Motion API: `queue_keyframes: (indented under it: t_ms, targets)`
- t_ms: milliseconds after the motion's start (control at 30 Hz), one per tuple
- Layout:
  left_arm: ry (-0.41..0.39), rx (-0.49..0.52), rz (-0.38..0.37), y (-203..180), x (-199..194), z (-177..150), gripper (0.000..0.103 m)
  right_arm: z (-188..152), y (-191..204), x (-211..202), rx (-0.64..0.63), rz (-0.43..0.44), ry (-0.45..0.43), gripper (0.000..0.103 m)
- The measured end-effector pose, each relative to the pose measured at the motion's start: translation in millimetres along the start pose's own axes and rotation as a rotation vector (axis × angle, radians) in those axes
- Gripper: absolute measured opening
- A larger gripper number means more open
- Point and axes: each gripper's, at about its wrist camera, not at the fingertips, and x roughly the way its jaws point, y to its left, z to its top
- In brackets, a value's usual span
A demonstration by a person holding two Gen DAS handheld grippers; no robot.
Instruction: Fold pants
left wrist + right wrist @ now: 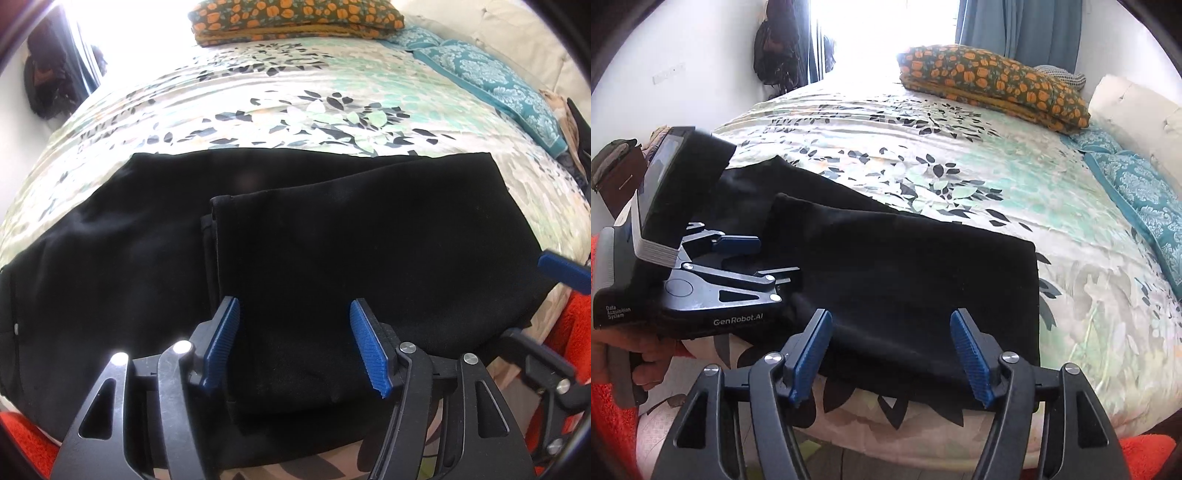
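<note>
Blue ribbed pads on the left gripper (295, 339) stand apart over the black pants (332, 240), pressing nothing. The right gripper (892, 354) is likewise spread, released, above the near edge of the cloth. The pants lie folded over themselves at the near edge of the leaf-print bedspread (960, 147). An orange-flowered pillow (993, 85) sits at the far side.
</note>
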Motion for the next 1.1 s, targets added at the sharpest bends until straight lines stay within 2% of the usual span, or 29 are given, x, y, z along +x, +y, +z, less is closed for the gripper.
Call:
queue_keyframes:
  t_ms: [67, 100, 133, 233, 433, 633, 933, 1100]
  targets:
    - [-0.002, 0.002, -0.001, -0.1, 0.1, -0.5, 0.065, -9.4, 0.3, 20.3, 0.012, 0.017, 0.092, 0.070]
    - [-0.003, 0.004, -0.001, -0.2, 0.1, -0.8, 0.065, -13.1, 1.2, 25.9, 0.009, 0.018, 0.105, 0.071]
    - [-0.006, 0.005, 0.000, -0.3, 0.0, -1.0, 0.065, -14.0, 2.8, 25.1, 0.000, 0.012, 0.083, 0.075]
    - [-0.011, 0.013, 0.003, -1.0, 0.2, -1.9, 0.066, -14.1, 9.8, 28.6, -0.021, 0.017, 0.089, 0.088]
    - [-0.019, 0.023, -0.001, -1.1, 0.1, -3.0, 0.067, -22.1, 35.2, 36.2, -0.164, -0.084, 0.104, 0.099]
    - [-0.026, 0.029, -0.002, -1.3, 0.9, -3.2, 0.068, -23.6, 33.3, 36.5, -0.153, -0.068, 0.094, 0.103]
    - [-0.032, 0.031, -0.001, -1.3, 0.8, -4.0, 0.069, -23.1, 33.0, 36.8, -0.159, -0.068, 0.085, 0.103]
    - [-0.045, 0.021, -0.021, 1.0, 0.3, -4.8, 0.072, -17.9, 32.5, 15.5, -0.155, -0.078, 0.003, 0.103]
